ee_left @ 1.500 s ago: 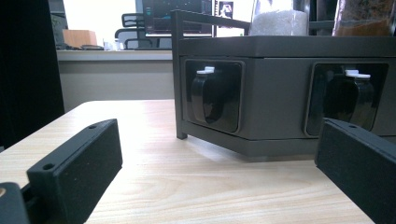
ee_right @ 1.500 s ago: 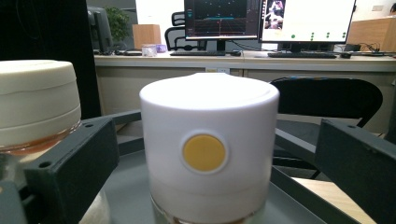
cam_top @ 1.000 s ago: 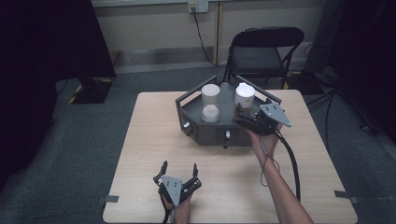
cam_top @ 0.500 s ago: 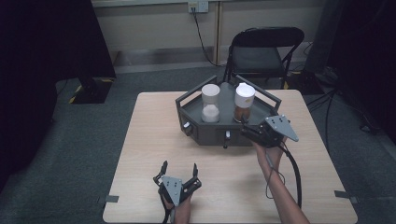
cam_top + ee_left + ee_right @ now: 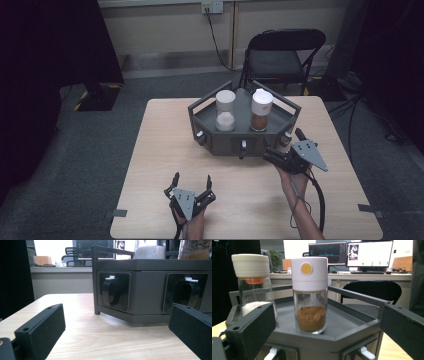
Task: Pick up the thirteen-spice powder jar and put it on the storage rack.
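Beside the tray [image 5: 280, 117], right gripper [image 5: 286, 156] has backed off the brown-powder jar [image 5: 261, 110]

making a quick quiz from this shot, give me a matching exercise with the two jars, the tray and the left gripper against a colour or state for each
Things:
1. jar with the yellow dot
2. jar with the orange ring
3. tray
4. left gripper

States:
a. dark grey, six-sided, railed
b. holds white grains
c. open, low over the table's near edge
d. holds brown powder

Pairs: 1-d, 2-b, 3-a, 4-c
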`<state>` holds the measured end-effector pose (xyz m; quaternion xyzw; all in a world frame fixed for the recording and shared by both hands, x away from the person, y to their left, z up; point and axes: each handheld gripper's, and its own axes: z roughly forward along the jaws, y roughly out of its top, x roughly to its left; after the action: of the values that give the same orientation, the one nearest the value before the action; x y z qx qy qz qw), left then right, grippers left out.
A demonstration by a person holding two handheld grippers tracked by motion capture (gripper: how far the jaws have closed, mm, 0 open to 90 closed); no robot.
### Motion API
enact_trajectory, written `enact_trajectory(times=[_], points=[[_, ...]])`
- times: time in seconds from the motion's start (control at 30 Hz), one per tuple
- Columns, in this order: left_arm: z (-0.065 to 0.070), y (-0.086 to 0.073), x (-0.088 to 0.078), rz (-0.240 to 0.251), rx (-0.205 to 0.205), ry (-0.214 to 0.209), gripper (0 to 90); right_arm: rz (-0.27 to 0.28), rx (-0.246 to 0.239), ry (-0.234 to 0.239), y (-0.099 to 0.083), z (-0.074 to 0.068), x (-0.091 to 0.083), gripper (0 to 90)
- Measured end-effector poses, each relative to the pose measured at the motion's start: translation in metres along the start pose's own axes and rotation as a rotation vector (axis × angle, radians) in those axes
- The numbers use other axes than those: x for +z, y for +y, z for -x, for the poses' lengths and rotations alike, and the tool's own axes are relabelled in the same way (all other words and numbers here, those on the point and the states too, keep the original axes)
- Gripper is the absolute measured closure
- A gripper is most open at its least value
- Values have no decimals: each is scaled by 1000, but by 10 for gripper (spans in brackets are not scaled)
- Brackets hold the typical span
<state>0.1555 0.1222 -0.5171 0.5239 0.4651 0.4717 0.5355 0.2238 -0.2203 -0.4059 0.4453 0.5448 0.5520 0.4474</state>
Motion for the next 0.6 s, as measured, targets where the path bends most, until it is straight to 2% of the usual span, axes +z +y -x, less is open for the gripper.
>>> enact_trajectory(times=[0.23, 0.43, 0.6], points=[[0, 0, 0, 0, 0, 0, 3, 2, -7, -8, -10, -1, -14, 0], [0, 0, 0, 0, 0, 0, 2, 43, -18, -28, -19, -4, -32, 0], [0, 0, 0, 0, 0, 0, 2, 51, -32, -34, -26, -6, -43, 0]])
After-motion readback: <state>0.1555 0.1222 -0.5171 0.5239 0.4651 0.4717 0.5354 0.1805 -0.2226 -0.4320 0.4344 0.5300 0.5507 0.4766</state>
